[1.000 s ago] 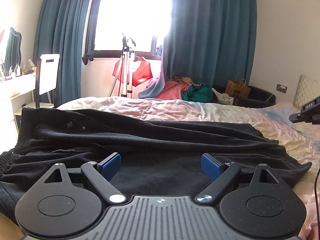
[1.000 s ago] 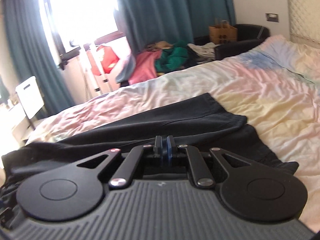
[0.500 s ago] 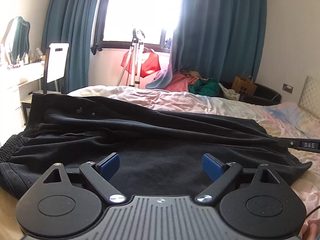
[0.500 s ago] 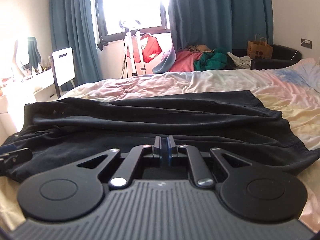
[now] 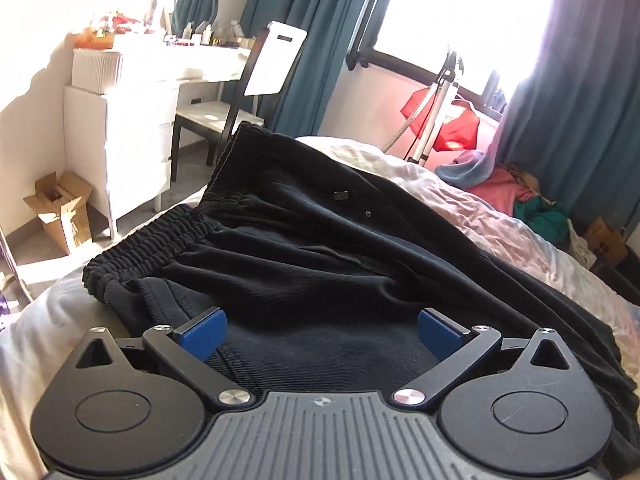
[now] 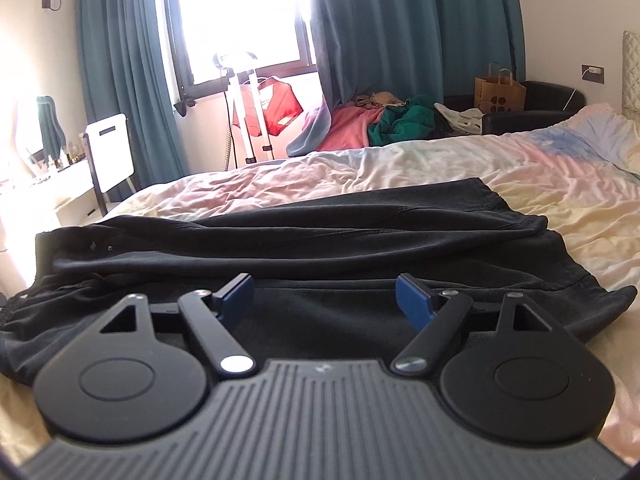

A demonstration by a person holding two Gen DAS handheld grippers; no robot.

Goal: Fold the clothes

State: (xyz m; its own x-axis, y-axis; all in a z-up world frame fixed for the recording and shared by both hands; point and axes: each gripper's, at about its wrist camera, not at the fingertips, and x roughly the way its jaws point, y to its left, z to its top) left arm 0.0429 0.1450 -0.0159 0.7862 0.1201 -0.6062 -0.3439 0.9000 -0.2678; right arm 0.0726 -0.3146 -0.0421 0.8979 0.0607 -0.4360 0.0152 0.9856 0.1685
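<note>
A pair of black shorts (image 5: 320,256) with an elastic waistband (image 5: 160,236) lies spread on the bed, folded lengthwise with creases along it. My left gripper (image 5: 320,330) is open and empty, hovering over the waistband end of the shorts. In the right wrist view the shorts (image 6: 320,236) stretch across the bed, waistband at the left, leg hems at the right. My right gripper (image 6: 324,298) is open and empty, just above the near edge of the shorts.
The bed has a pale pastel sheet (image 6: 500,168). A white dresser (image 5: 120,120), a chair (image 5: 260,80) and a cardboard box (image 5: 60,208) stand left of the bed. A tripod (image 6: 248,112), a clothes pile (image 6: 380,120) and a paper bag (image 6: 498,92) lie beyond.
My right gripper has opened from shut. My left gripper has swung left towards the waistband end of the shorts, staying open.
</note>
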